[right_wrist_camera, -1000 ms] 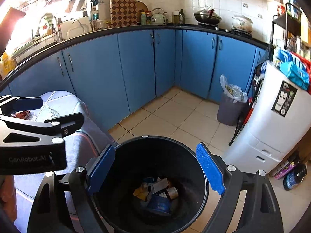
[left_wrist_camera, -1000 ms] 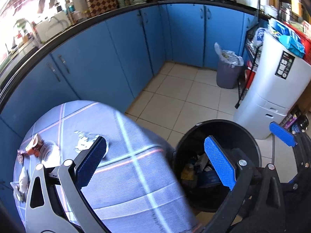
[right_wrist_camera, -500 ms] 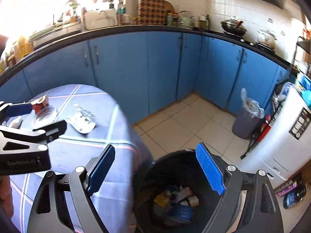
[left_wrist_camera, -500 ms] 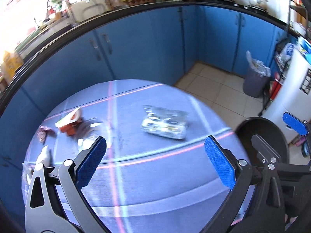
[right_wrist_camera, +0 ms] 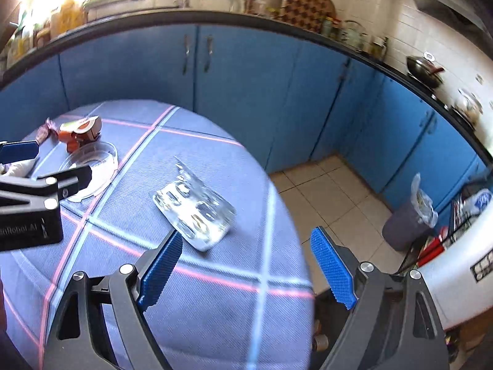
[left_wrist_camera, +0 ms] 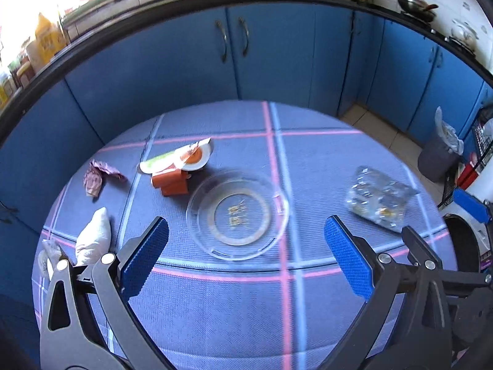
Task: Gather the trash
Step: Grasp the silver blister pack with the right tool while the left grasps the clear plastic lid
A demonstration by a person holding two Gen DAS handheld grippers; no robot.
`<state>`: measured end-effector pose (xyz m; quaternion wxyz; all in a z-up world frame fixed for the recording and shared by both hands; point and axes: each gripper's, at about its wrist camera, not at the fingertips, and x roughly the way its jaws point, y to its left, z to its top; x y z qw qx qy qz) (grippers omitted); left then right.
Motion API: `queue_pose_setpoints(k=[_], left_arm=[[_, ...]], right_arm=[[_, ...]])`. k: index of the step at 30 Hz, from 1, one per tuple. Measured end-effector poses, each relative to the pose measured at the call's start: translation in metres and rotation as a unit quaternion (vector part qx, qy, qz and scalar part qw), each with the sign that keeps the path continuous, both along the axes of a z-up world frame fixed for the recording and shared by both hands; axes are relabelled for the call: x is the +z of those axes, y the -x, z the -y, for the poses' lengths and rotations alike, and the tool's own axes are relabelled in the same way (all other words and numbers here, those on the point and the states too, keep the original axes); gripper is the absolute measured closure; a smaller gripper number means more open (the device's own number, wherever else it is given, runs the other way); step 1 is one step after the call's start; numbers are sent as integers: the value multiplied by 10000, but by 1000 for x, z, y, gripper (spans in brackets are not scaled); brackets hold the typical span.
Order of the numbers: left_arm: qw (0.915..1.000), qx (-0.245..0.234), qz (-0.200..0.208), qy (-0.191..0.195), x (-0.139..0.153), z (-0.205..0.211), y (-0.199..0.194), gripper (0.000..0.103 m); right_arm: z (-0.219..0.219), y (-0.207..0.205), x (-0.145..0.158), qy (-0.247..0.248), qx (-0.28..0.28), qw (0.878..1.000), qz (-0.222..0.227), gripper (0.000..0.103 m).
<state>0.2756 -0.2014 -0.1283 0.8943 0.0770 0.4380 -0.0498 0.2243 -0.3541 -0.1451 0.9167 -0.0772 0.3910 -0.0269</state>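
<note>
Crumpled clear plastic wrapper (right_wrist_camera: 193,212) lying flat on blue checked tablecloth (right_wrist_camera: 215,293), near right edge, long axis slanting away leftward. Sitting just ahead-left of right gripper (right_wrist_camera: 245,273), nearer than left gripper (left_wrist_camera: 243,262). Both hovering wide open, gripping nothing. Clear plastic lid (left_wrist_camera: 237,214), orange carton (left_wrist_camera: 172,182), white tissue (left_wrist_camera: 92,237) waiting farther left.

Blue cabinets (left_wrist_camera: 277,61), black countertop (right_wrist_camera: 308,29), wok (left_wrist_camera: 414,1), tiled floor (right_wrist_camera: 323,191), checked tablecloth (left_wrist_camera: 246,308)
</note>
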Motion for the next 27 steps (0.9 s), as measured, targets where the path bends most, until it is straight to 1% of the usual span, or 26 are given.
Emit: queue_pose_setpoints(k=[5, 10, 12, 18, 19, 23, 24, 25, 26, 27], left_arm=[[9996, -72, -256, 124, -15, -6, -12, 4], [9993, -199, -307, 96, -25, -2, -22, 4], [9993, -157, -323, 110, -27, -5, -28, 4], [9984, 81, -514, 216, -35, -22, -43, 3], [9981, 95, -520, 313, -37, -26, -45, 3], [9983, 141, -460, 331, -37, -30, -44, 4], [9983, 145, -448, 348, -36, -30, -43, 5], [9985, 134, -414, 347, -35, -30, -40, 10], [9986, 118, -378, 348, -33, -30, -38, 14], [9987, 103, -376, 326, -33, -30, -36, 14]], right_arm=[[-11, -20, -8, 199, 70, 9996, -193, 20], [-16, -33, -13, 281, 108, 9992, -269, 20], [-17, -36, -13, 306, 114, 9992, -250, 20], [-20, -49, -13, 263, 168, 9992, -267, 20], [-20, -52, -13, 232, 184, 9992, -277, 20], [-22, -55, -14, 11, 263, 9992, -303, 20], [-23, -55, -14, -47, 308, 9991, -300, 23], [-24, -54, -14, -59, 345, 9990, -284, 33], [-26, -52, -14, -77, 408, 9988, -266, 40], [-27, -50, -14, -104, 468, 9985, -265, 54]])
